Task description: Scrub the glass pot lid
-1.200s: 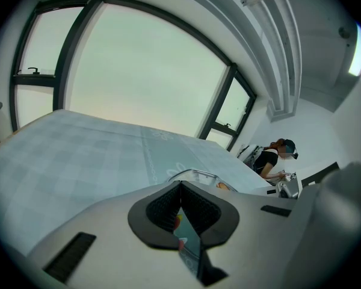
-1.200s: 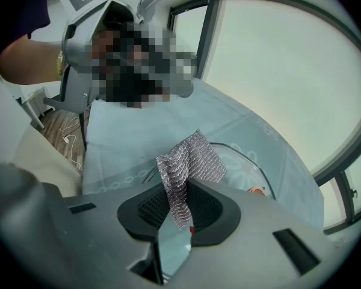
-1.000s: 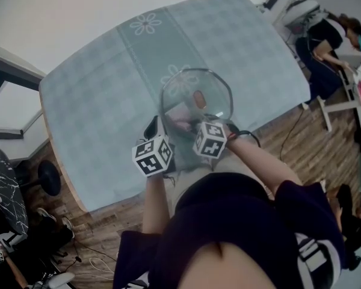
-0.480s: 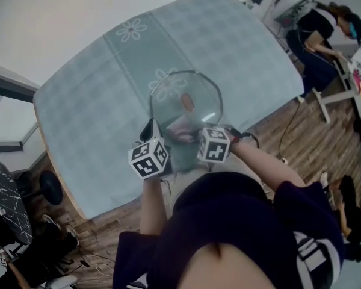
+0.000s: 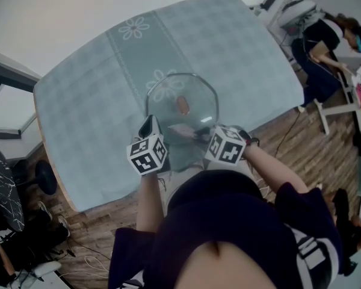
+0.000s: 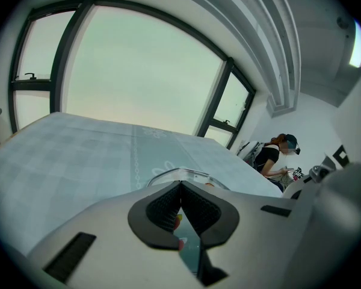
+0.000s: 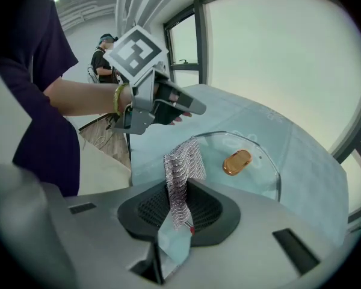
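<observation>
The glass pot lid [image 5: 168,101] with its brown knob [image 5: 183,105] sits at the near side of the table, in front of me. My left gripper [image 5: 149,127] is shut at the lid's near-left rim. In the left gripper view the lid's rim [image 6: 186,171] arcs just past the closed left gripper [image 6: 180,197]. My right gripper [image 7: 179,200] is shut on a metal mesh scrubbing cloth [image 7: 182,161]. The cloth stands up over the lid [image 7: 259,173], near the knob [image 7: 236,161]. In the head view the cloth [image 5: 182,129] lies on the lid's near part.
A pale blue checked cloth [image 5: 96,101] with flower prints covers the table, whose near edge runs just under my grippers. A black stool [image 5: 6,185] stands on the wooden floor at the left. People sit at a desk [image 5: 331,35] at the far right.
My right gripper has slid the mesh cloth to the right and nearer across the lid. The left gripper stays at the rim. The head camera has shifted slightly.
</observation>
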Action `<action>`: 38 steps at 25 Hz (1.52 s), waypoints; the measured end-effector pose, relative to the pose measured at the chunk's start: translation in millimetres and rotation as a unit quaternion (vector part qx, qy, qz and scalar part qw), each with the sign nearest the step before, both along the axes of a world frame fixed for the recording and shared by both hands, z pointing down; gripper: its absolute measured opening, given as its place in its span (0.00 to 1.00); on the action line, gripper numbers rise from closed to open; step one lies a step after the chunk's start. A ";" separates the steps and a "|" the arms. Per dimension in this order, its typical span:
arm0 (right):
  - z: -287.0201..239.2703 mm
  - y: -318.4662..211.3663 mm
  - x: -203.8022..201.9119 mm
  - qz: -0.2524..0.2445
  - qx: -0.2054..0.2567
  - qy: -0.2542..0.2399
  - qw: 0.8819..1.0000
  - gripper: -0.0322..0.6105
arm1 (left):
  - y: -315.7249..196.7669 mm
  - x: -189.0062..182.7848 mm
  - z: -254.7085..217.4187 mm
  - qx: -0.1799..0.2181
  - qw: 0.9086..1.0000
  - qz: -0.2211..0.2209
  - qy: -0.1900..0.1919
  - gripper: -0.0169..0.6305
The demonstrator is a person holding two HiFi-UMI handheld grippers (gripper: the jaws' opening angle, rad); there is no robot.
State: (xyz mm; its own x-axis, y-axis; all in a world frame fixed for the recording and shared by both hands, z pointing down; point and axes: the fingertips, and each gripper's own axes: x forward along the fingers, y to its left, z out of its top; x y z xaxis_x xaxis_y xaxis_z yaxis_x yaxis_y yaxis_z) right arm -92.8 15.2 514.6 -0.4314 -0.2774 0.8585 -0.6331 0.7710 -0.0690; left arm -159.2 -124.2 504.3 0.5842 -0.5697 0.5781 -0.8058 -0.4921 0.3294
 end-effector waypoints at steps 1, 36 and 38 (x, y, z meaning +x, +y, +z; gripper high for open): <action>-4.4 -2.1 4.5 0.003 0.002 -0.003 1.000 0.17 | -0.7 1.3 0.3 0.000 1.000 -0.001 -0.001 0.03; -1.7 -138.9 130.4 0.008 0.115 0.175 0.978 0.17 | -9.5 30.4 17.3 -0.032 0.998 -0.047 -0.020 0.03; 4.6 -140.8 132.2 0.001 0.114 0.182 0.977 0.17 | -10.5 30.9 17.7 -0.033 0.998 -0.049 -0.019 0.03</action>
